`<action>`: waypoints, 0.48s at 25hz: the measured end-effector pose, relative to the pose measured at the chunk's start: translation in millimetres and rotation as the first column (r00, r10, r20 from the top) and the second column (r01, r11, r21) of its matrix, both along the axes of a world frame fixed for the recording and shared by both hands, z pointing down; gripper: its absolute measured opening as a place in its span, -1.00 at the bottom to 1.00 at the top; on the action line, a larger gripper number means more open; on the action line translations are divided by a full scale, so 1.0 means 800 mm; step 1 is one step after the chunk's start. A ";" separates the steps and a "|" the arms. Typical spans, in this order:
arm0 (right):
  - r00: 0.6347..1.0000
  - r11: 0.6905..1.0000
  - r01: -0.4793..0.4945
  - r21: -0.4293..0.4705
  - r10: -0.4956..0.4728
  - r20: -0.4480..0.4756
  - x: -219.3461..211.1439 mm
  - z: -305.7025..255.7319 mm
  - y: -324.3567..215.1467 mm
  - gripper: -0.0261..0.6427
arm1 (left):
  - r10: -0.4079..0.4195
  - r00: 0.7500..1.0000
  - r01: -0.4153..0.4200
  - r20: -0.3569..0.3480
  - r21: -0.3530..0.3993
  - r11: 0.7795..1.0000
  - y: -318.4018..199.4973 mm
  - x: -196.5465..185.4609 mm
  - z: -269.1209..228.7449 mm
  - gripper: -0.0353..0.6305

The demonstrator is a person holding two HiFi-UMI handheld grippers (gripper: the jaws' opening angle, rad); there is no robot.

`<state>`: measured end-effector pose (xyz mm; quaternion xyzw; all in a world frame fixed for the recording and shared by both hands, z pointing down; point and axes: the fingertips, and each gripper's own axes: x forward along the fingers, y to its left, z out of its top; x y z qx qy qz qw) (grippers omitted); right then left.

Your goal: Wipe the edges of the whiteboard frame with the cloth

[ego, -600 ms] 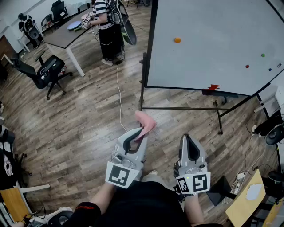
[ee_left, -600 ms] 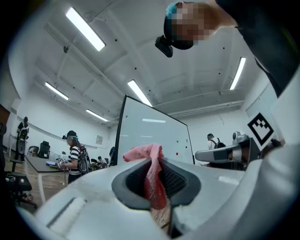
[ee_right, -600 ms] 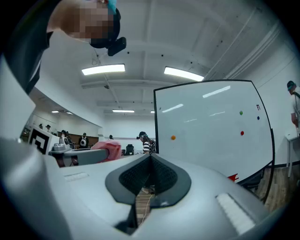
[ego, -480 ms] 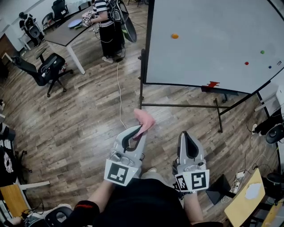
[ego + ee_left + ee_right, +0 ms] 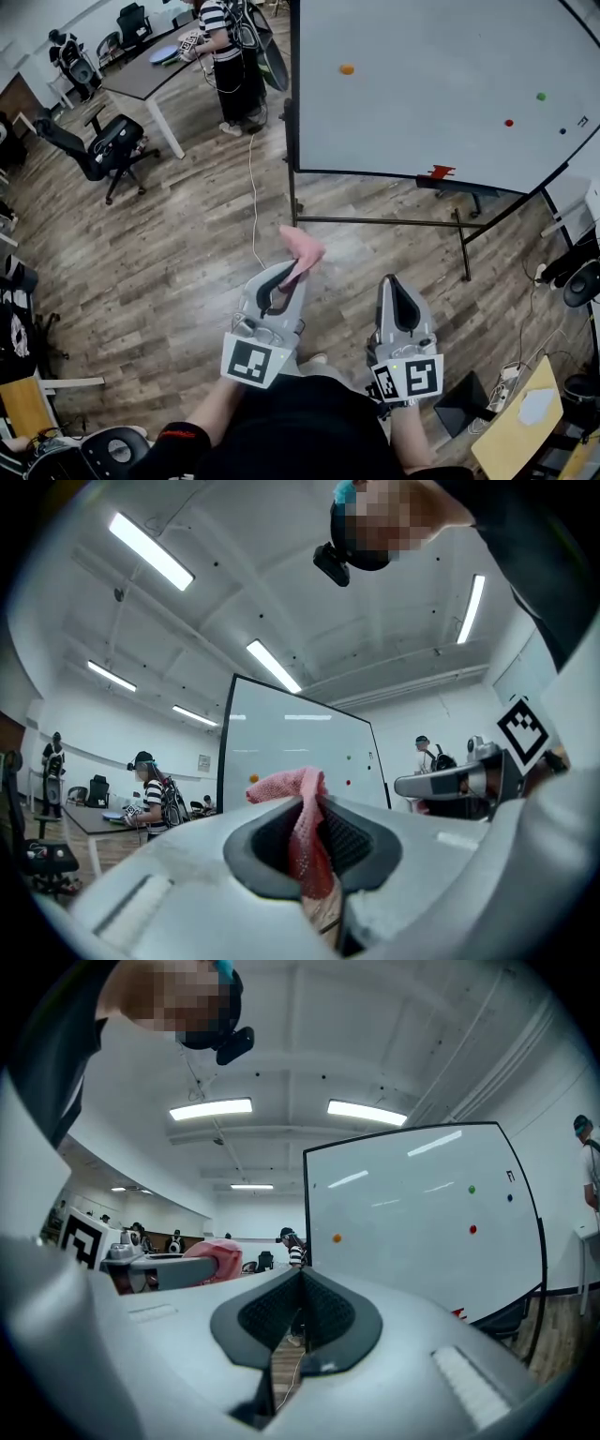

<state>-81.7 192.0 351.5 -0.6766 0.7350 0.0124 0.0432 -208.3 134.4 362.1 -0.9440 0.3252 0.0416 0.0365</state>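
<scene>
A large whiteboard (image 5: 441, 84) on a black wheeled stand fills the upper right of the head view; its black frame edge (image 5: 293, 103) runs down the left side. My left gripper (image 5: 292, 265) is shut on a pink cloth (image 5: 302, 248), held over the wood floor well short of the board. The cloth (image 5: 305, 832) hangs pinched between the dark pads in the left gripper view. My right gripper (image 5: 397, 286) sits beside it, shut with nothing in it; its pads (image 5: 323, 1312) meet in the right gripper view, with the whiteboard (image 5: 422, 1222) ahead.
A black stand bar (image 5: 375, 222) and legs lie on the floor under the board. A person in a striped shirt (image 5: 223, 47) stands by a dark table (image 5: 145, 70) at upper left. An office chair (image 5: 103, 145) is at left. A white cable (image 5: 253, 197) trails across the floor.
The view has shifted slightly: the whiteboard and its stand now sit a little further left and higher. Both grippers keep their places, the left still holding the cloth.
</scene>
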 end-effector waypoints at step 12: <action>1.000 1.000 0.008 0.030 -0.009 0.014 0.025 0.011 0.007 -0.92 | -0.024 0.999 0.022 0.036 0.045 0.999 0.002 0.025 0.007 -0.82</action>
